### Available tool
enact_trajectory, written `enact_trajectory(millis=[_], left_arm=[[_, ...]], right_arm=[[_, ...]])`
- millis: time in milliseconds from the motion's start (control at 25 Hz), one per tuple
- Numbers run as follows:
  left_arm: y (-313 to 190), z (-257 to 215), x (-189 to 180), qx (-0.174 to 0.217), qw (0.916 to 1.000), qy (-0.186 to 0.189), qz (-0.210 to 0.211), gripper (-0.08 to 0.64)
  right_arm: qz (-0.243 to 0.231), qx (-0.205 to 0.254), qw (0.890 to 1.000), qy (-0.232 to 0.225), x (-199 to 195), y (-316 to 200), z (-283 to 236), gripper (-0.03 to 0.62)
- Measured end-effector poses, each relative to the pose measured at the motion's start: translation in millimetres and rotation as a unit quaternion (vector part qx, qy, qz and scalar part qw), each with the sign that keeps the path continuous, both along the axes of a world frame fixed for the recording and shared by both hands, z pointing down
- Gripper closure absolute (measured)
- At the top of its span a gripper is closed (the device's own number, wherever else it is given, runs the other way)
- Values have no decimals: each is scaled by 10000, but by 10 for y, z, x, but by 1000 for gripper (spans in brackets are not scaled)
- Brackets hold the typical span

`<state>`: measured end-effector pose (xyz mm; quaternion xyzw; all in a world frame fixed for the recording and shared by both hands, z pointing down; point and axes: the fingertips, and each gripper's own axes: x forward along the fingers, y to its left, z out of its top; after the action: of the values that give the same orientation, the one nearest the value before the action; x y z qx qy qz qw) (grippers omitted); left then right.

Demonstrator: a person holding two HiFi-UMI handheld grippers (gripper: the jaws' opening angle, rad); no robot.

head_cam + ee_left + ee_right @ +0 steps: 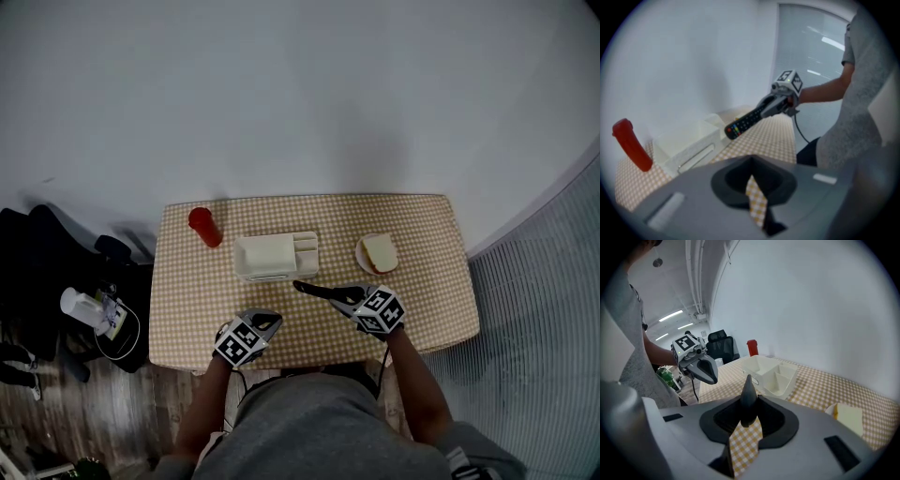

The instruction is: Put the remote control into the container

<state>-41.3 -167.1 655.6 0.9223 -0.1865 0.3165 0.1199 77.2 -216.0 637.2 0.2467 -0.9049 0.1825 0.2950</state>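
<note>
The black remote control [319, 291] is gripped at one end by my right gripper [349, 299], which is shut on it. The remote sticks out to the left, above the checkered table [427, 281]. From the left gripper view the remote [745, 121] hangs in the air just right of the white container [686, 143]. The right gripper view shows it end-on [748, 397], pointing toward the divided container [771, 373]. The white container [276, 256] stands mid-table, just beyond the remote's tip. My left gripper [266, 322] is shut and empty near the front edge.
A red cup [204, 226] stands left of the container. A slice of bread on a small plate [378, 253] lies to its right. Off the table's left side are a black chair [42, 253] and a white bottle [82, 307].
</note>
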Motion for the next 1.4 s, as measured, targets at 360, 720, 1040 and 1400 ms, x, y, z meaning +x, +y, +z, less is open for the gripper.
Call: enact_trajectory(millis=[360, 720, 1040, 1400], left_arm=[[58, -114, 192, -41, 9994, 350, 17, 561], [-56, -257, 169, 42, 9990, 438, -4, 561], [-10, -267, 244, 23, 9986, 533, -5, 561], [-13, -261, 124, 63, 9990, 433, -127, 561]], right_arm=[[-809, 176, 9916, 992, 58, -436, -177, 488], [-1615, 531, 9566, 2365, -59, -918, -403, 488], [-2101, 596, 9260, 3080, -171, -1266, -541, 488], [-2876, 230, 8674, 4055, -299, -1429, -480, 488]])
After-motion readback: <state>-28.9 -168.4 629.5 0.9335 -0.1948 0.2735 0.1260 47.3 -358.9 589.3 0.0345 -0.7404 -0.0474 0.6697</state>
